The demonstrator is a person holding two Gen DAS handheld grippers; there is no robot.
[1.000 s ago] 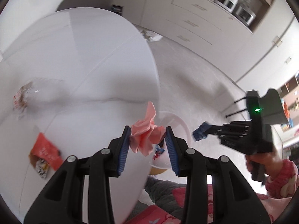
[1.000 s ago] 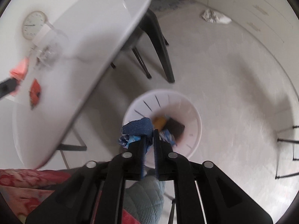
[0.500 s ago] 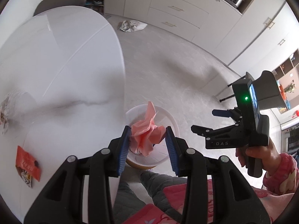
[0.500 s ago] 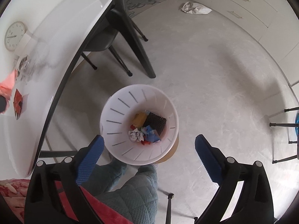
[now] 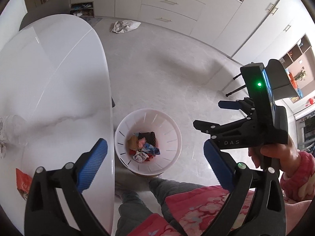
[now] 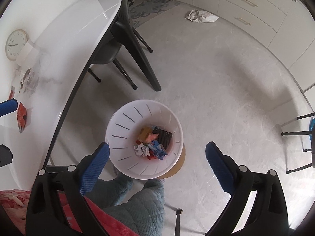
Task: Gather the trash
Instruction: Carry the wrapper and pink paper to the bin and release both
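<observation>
Both grippers hung over the white slotted trash bin (image 5: 169,137) on the floor, just off the table's (image 5: 59,82) long curved edge. The left gripper (image 5: 155,153) had just been opening; its blue pads stood wide apart with nothing between them. The right gripper (image 6: 156,158) likewise stood wide apart and empty, held in the person's right hand (image 5: 275,155).

In the bin lay the pink crumpled paper (image 5: 140,143), a blue wrapper (image 5: 151,149), a white paper ball (image 6: 141,149), a yellow piece (image 6: 145,133) and a black ridged piece (image 6: 163,136), all bunched together on the bottom.

A red snack packet (image 6: 21,116) lay near the table's near edge, a crumpled clear wrapper (image 6: 29,78) farther in.
</observation>
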